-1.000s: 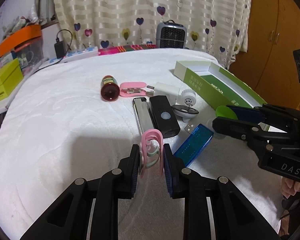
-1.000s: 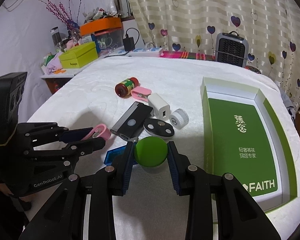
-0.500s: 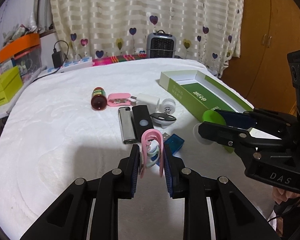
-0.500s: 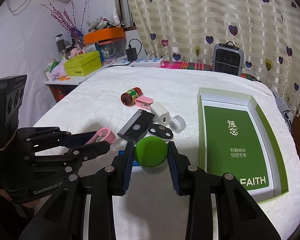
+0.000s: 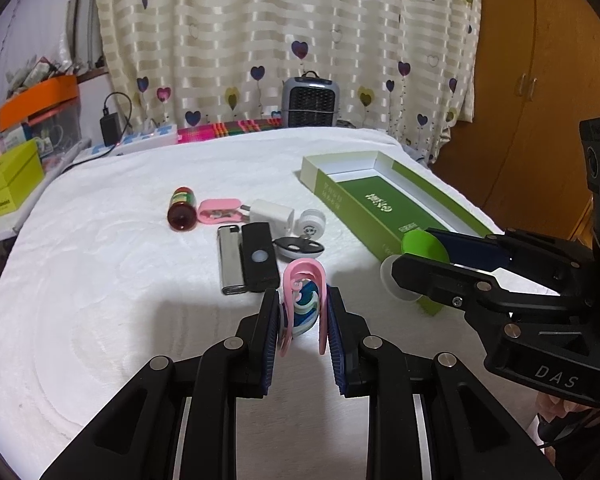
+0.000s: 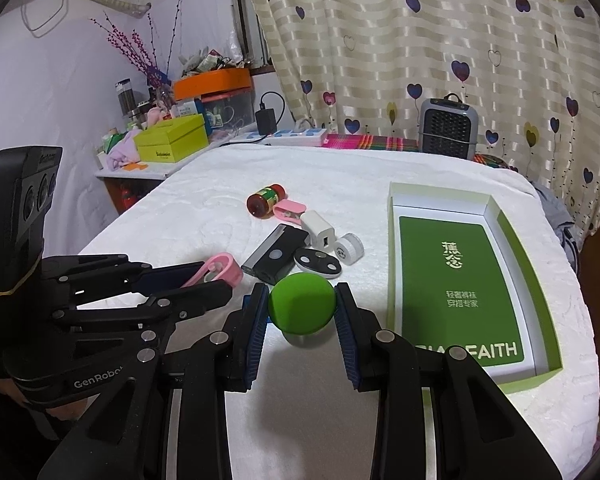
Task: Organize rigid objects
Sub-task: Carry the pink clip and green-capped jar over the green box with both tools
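Left gripper (image 5: 303,312): jaws clamped on a pink U-shaped plastic clip with a blue-and-white wave insert (image 5: 303,296), held clear above the white quilted cloth surface (image 5: 100,272). Right gripper (image 6: 302,312): jaws closed on a round green-capped lid (image 6: 302,309), likewise held off the cloth. Both grippers side by side, near but apart. Beyond the fingertips, a cluster on the cloth: silver rectangular lighter (image 5: 229,258) touching a black rectangular remote with one round button (image 5: 260,256); black oval key fob (image 5: 299,246) just beside; white cylindrical cap (image 5: 311,222) and white plug adapter (image 5: 270,213) behind; second pink clip (image 5: 216,210) lying next to a small brown bottle on its side (image 5: 182,208). To the right of the cluster: open green-and-white cardboard box (image 6: 540,248), lying flat, interior showing only its printed green base. At the far edge: small grey fan heater (image 6: 447,128), before a heart-patterned curtain (image 6: 420,40).
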{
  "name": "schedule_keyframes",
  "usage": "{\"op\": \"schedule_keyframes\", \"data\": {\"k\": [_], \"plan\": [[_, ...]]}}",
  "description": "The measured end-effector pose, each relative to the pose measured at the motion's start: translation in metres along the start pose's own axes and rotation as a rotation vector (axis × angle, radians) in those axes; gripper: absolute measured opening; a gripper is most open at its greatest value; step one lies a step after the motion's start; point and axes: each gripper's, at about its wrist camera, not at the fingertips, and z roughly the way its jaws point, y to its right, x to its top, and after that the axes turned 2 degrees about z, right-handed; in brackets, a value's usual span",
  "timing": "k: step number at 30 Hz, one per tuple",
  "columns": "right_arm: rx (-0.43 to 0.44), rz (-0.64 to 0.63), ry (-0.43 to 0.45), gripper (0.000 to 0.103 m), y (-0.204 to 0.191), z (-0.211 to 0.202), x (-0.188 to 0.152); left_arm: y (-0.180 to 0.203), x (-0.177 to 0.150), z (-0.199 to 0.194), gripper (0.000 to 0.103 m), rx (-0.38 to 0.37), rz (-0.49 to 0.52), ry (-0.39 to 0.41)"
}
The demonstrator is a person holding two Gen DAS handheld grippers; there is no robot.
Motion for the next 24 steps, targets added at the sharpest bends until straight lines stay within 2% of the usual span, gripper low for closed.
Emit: {"op": "schedule_keyframes", "data": {"k": [24], "plan": [[-0.023,0.037,0.039,0.034,0.032,-0.021,-0.004,0.04,0.019,0.014,0.022,-0.06,0.039,0.006]]}}
